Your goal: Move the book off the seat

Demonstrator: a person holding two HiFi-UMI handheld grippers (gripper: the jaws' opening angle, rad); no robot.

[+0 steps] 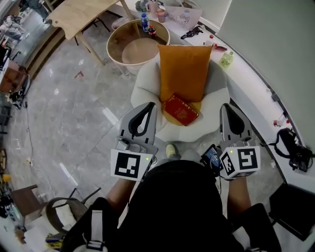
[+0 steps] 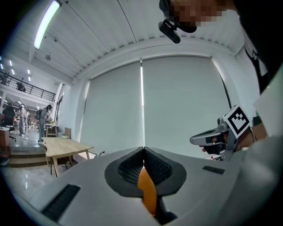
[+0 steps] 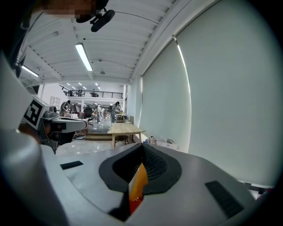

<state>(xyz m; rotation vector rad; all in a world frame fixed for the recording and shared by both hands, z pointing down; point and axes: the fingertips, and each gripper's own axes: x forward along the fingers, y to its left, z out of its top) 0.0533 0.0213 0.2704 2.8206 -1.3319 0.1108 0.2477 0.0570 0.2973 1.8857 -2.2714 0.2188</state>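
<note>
A red book (image 1: 180,109) lies on the seat of a white armchair (image 1: 143,82), at the foot of an orange cushion (image 1: 183,71) that leans on the backrest. In the head view my left gripper (image 1: 150,105) hovers just left of the book, at the seat's left edge, jaws together and empty. My right gripper (image 1: 227,105) is off the seat's right edge, also shut and empty. In the left gripper view the left gripper (image 2: 143,151) shows only a sliver of orange cushion (image 2: 147,194) below its tips. The right gripper (image 3: 142,146) shows orange and red below its tips.
A round wooden-rimmed table (image 1: 114,39) with bottles stands behind the chair. A curved white counter (image 1: 256,93) runs along the right with a green bottle (image 1: 226,59) and a black bag (image 1: 290,147). A wooden table (image 1: 78,15) is at the far left, on grey marble floor.
</note>
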